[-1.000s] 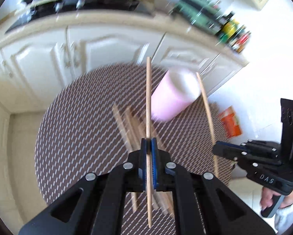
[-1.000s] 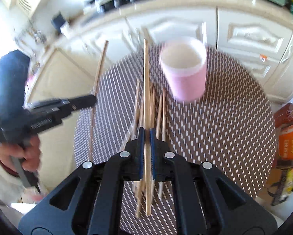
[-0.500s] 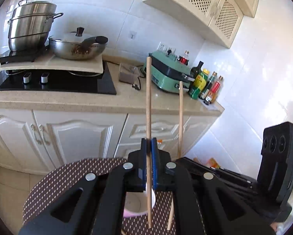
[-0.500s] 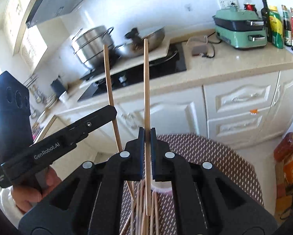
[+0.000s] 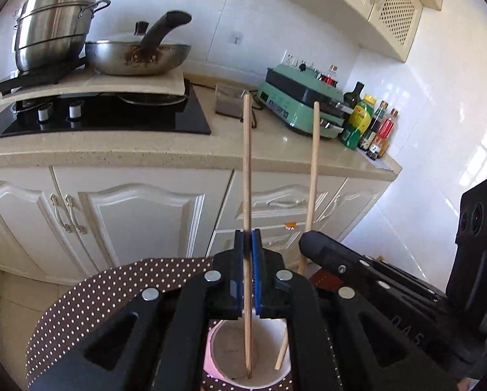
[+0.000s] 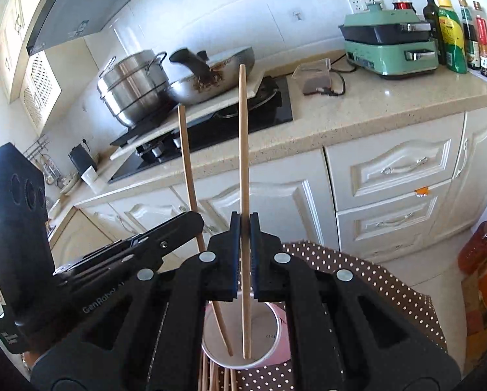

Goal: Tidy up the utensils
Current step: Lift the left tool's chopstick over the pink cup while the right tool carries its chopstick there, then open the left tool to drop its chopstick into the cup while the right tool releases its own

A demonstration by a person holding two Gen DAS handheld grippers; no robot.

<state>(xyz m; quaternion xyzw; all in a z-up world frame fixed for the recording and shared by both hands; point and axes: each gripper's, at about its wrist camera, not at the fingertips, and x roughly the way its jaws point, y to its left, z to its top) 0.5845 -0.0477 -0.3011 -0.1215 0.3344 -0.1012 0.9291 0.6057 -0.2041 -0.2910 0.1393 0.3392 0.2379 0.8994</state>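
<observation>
My left gripper is shut on a wooden chopstick held upright, its lower tip inside the pink cup on the dotted brown table. Beside it on the right, my right gripper holds a second chopstick whose lower end also dips into the cup. In the right wrist view, the right gripper is shut on its chopstick, tip down in the cup. The left gripper and its chopstick stand just to the left. Several loose chopsticks lie in front of the cup.
Behind the table runs a kitchen counter over white cabinets. It carries a black hob with a steel pot and a pan, a green appliance and bottles. An orange bottle and boxes sit on the floor at the right.
Both grippers have tipped up from looking down on the table to facing the counter. Their chopsticks now stand upright with the lower ends inside the pink cup.
</observation>
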